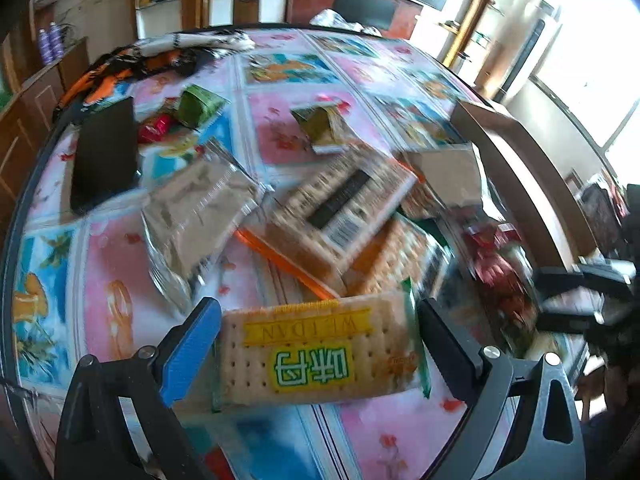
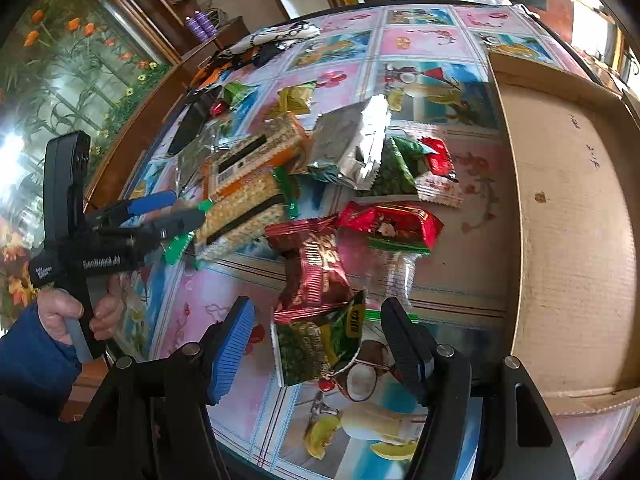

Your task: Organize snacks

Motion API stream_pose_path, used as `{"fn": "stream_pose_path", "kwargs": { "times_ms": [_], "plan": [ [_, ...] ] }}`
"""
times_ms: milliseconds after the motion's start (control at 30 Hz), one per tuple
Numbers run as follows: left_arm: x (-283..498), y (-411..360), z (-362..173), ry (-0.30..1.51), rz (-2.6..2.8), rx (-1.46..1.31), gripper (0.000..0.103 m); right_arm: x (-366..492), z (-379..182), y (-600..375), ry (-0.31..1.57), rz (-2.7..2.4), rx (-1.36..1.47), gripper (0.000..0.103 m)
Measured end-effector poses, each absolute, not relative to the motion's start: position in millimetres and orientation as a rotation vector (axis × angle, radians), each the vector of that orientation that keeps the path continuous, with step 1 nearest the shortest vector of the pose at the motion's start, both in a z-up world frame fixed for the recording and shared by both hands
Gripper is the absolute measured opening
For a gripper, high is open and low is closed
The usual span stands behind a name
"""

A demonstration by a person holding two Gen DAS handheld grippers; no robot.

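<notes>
My left gripper [image 1: 320, 348] is shut on a cracker pack [image 1: 320, 356] with a yellow and green label, held above the table. In the right wrist view the left gripper [image 2: 188, 212] holds that pack [image 2: 240, 220] over the snack pile. My right gripper [image 2: 320, 344] is open, its jaws wide either side of a green snack bag [image 2: 320, 344] lying on the table. A dark red snack bag [image 2: 316, 268] lies just beyond it. More cracker packs [image 1: 344, 208] and a silver pouch [image 1: 200, 208] lie in a heap.
A cardboard box [image 2: 572, 200] lies open at the right of the table [image 2: 420, 36]. A black phone-like slab [image 1: 106, 156] and crumpled cloth [image 1: 160, 56] sit at the far left. Red and green packets [image 2: 392, 224] and a silver pouch [image 2: 352, 140] lie mid-table.
</notes>
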State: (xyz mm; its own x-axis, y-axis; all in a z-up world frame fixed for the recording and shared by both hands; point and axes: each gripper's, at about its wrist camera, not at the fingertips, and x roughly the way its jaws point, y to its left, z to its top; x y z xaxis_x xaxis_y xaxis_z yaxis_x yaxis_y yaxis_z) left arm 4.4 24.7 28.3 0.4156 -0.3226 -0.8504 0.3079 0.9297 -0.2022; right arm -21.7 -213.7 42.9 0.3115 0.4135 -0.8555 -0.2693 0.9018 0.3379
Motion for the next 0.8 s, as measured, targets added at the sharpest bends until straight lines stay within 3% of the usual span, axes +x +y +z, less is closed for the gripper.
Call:
{"fn": "stream_pose_path", "kwargs": {
  "times_ms": [500,800],
  "plan": [
    [-66,33,44,1.091,-0.489,0.017,0.098,-13,46,-213,1.175,0.487,0.115,0.071],
    [-77,0,45,1.035,-0.604,0.397,0.098,8,35,-188,1.228,0.537,0.023,0.071]
  ]
}}
